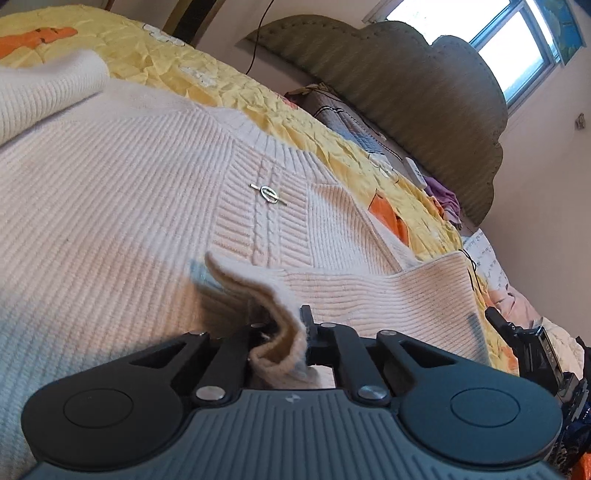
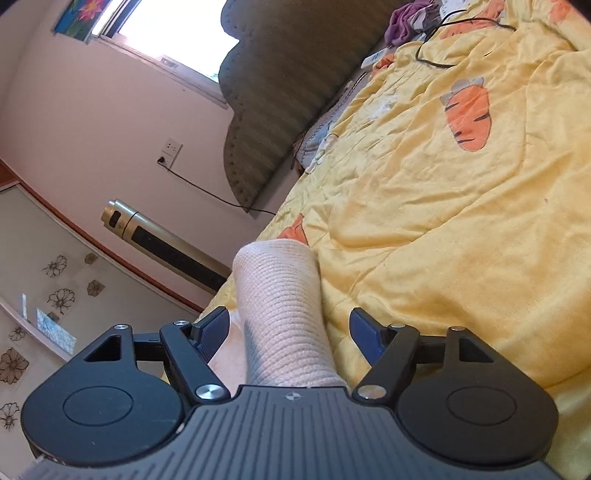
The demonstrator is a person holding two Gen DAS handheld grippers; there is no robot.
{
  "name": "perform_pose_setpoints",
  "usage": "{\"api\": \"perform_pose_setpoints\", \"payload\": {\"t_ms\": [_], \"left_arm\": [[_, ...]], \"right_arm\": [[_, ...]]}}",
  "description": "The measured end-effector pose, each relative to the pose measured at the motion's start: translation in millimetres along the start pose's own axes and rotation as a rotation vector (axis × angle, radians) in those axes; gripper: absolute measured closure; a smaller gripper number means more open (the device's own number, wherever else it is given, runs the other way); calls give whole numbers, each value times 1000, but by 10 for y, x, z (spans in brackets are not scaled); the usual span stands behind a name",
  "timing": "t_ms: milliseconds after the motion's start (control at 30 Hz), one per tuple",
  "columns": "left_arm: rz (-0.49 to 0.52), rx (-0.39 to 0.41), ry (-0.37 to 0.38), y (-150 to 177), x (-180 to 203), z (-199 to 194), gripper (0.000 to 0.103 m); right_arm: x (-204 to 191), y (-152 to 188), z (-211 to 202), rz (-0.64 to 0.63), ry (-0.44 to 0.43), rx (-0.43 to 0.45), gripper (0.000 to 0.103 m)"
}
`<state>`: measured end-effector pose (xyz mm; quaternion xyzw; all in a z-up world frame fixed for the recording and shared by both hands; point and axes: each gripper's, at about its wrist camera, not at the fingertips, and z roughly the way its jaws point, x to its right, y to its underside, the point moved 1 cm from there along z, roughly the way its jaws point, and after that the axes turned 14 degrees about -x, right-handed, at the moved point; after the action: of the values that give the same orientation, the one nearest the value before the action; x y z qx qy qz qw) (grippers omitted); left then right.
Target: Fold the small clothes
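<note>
1. Cream knit sweater (image 1: 122, 177): spread flat on the yellow carrot-print quilt (image 2: 443, 206), small metal pin (image 1: 268, 194) on its cable panel.
2. Left gripper (image 1: 280, 332): jaws pinched together on a folded edge of the sweater, which bunches up between the fingers.
3. Right gripper (image 2: 290, 328): jaws standing wide, a sleeve (image 2: 280, 295) lying between them, pads clear of the knit.
4. Green padded headboard (image 1: 424, 92): behind the bed; purple cloth (image 2: 406, 22) and a black cable (image 2: 443, 62) lie near it.
5. Containers: none visible to me.
</note>
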<state>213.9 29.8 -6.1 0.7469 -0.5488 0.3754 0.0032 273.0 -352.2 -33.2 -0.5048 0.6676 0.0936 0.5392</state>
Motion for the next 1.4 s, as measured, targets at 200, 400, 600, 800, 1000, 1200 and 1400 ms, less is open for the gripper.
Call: {"api": "perform_pose_setpoints", "payload": {"t_ms": [200, 400, 600, 800, 1000, 1200, 1400], "left_arm": [[44, 266, 34, -241, 8, -875, 97], [-68, 212, -125, -210, -605, -672, 97], [-143, 228, -107, -7, -920, -493, 97], [-145, 224, -97, -9, -947, -486, 97], [-156, 222, -76, -15, -982, -481, 96], [-149, 214, -66, -33, -978, -462, 94], [-163, 217, -46, -27, -1008, -464, 94]], "right_arm": [[107, -15, -76, 73, -91, 30, 27], [-15, 20, -19, -8, -32, 7, 23], [-99, 58, 22, -78, 20, -5, 21], [-438, -105, 363, -172, 100, -177, 24], [-617, -315, 958, -166, 213, -330, 79], [-457, -329, 829, -130, 229, -293, 84], [-580, -314, 753, -154, 213, -280, 63]]}}
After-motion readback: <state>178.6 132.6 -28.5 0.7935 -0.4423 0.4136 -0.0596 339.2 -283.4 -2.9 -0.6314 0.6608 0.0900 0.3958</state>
